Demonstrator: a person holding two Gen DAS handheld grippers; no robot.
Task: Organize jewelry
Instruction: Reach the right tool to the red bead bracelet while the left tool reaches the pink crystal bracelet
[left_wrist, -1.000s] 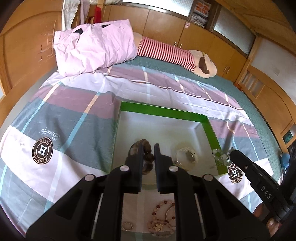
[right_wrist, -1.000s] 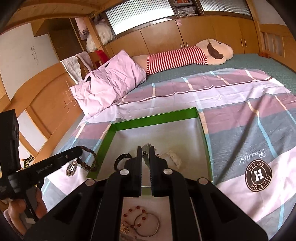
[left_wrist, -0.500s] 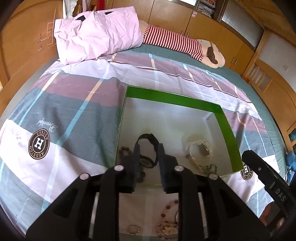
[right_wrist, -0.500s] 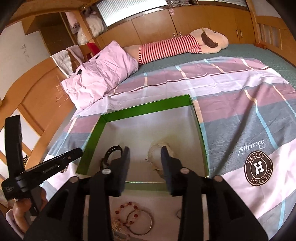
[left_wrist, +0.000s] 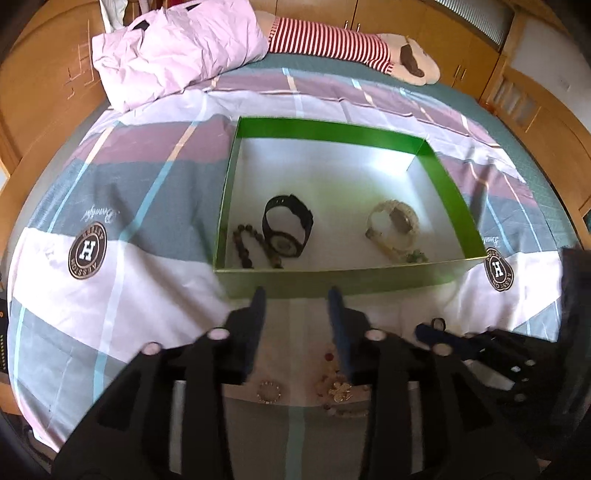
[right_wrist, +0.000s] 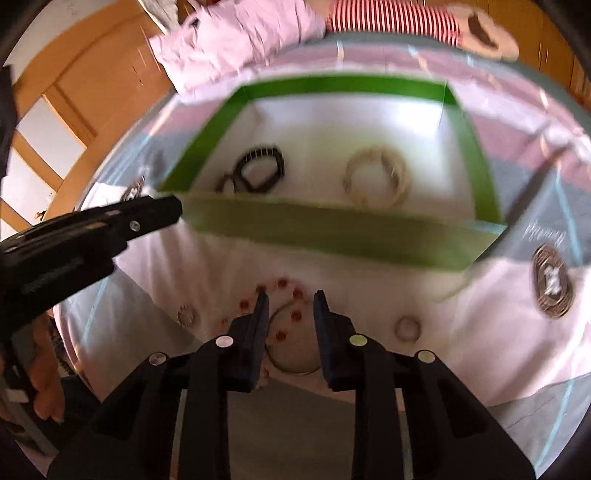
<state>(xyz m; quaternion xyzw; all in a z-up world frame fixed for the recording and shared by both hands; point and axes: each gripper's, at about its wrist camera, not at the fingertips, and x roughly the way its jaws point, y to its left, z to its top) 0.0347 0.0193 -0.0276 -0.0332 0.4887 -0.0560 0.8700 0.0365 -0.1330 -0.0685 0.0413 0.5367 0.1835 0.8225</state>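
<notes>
In the left wrist view we see wooden cabinetry along the left edge, then a crumpled pink pillow (left_wrist: 177, 48) at upper left, and a striped plush toy (left_wrist: 354, 46) lying across the top toward the right. A plaid bedspread (left_wrist: 110, 177) in mauve, grey-green and white fills the rest, with a round "H" emblem (left_wrist: 87, 250) at left.

The green box (left_wrist: 340, 282) sits on the bedspread at centre frame. Inside it, from left to right, lie a dark bead bracelet (left_wrist: 245, 247) in the near left corner, a black watch (left_wrist: 286, 229) just beside it, and a cream watch (left_wrist: 395, 221) toward the right, with something small and greenish at its near end that we cannot identify.

The left gripper (left_wrist: 295, 299) hangs in front of the box's near wall, its jaws wide apart and holding nothing. Below it, on the bedspread, lie a small beaded ring (left_wrist: 269, 392) and a tangle of red-beaded and gold pieces (left_wrist: 338, 387), partly hidden by the right finger.

The right wrist view is heavily blurred. There the right gripper (right_wrist: 290, 295) stands with its jaws apart and nothing between them, over a red bead bracelet (right_wrist: 284, 310) and a thin bangle (right_wrist: 291, 354), both partly covered by the fingers. A small ring (right_wrist: 408, 328) lies to the right.
</notes>
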